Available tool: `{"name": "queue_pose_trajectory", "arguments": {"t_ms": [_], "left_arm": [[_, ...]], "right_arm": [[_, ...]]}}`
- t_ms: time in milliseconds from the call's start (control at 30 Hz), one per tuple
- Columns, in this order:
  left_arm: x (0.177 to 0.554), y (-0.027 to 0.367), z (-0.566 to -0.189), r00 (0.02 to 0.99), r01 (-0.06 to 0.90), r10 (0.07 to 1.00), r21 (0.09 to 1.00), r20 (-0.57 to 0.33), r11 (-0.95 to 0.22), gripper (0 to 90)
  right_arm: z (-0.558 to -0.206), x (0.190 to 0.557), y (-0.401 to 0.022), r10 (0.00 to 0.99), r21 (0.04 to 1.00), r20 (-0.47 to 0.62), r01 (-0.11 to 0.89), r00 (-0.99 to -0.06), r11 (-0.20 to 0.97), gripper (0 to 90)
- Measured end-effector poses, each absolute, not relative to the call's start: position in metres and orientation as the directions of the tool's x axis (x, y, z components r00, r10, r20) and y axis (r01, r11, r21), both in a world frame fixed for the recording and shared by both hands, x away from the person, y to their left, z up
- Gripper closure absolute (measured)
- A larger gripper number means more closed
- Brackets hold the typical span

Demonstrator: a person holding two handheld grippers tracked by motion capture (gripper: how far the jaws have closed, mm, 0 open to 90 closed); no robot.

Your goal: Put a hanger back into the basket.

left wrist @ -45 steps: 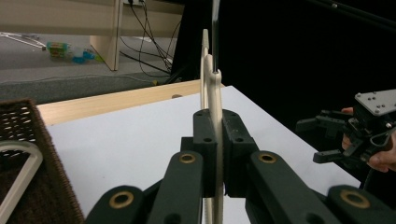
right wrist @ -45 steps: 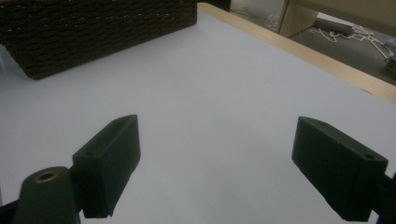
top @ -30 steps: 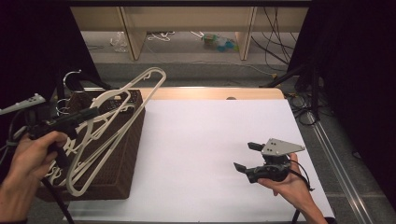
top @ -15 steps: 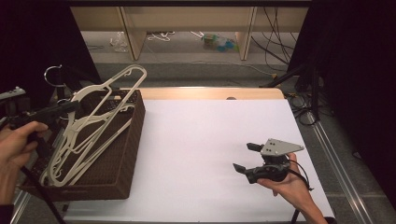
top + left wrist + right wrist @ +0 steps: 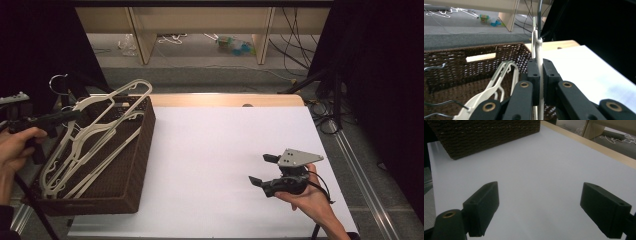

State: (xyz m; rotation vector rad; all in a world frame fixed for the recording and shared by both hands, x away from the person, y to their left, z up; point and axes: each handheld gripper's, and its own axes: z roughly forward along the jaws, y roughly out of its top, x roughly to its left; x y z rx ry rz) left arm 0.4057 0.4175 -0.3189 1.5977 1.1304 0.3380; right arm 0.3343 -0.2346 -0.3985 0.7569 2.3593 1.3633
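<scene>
- So, biggest first: the counter (image 5: pixel 220 150) with its white top runs out ahead of the right tool (image 5: pixel 261 170), with bare surface right in front of it.
- Wicker basket (image 5: pixel 127 165) sits under and just beyond the left tool (image 5: pixel 539 75), over on the far side of the counter from the right tool. Loose hangers (image 5: pixel 80 150) lie piled in it, right below the left tool's tip.
- Cream hanger (image 5: pixel 117 97) is the one in hand: left tool is clamped tight on its thin neck, the body running out past the tool over the basket and the metal hook (image 5: pixel 56 80) poking up just behind the grip.
- Right tool is resting in the hand low over the counter, jaws wide apart with nothing between them.
- My take on doing this bit well: keep the squeeze firm, since that neck is skinny and could pivot. Lift straight up until it's free of the pile before swinging toward the bare counter, so it doesn't snag the others.
</scene>
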Motion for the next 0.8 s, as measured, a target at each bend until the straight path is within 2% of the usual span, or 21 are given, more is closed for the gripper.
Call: {"name": "queue_pose_trajectory", "arguments": {"t_ms": [200,533,800], "left_arm": [[0.409,0.425,-0.333,0.514,0.511,0.794,0.859,-0.324,0.021,86.0],[0.404,0.448,-0.346,0.491,0.537,0.797,0.843,-0.350,0.039,86.0],[0.407,0.448,-0.365,0.505,0.564,0.777,0.825,-0.377,0.034,85.9]], "right_arm": [[-0.399,0.335,-0.235,0.586,0.867,-0.007,0.287,-0.810,0.407,16.2],[-0.399,0.335,-0.235,0.583,0.867,-0.004,0.288,-0.813,0.407,16.2],[-0.399,0.336,-0.235,0.584,0.866,-0.003,0.290,-0.811,0.407,16.3]]}}
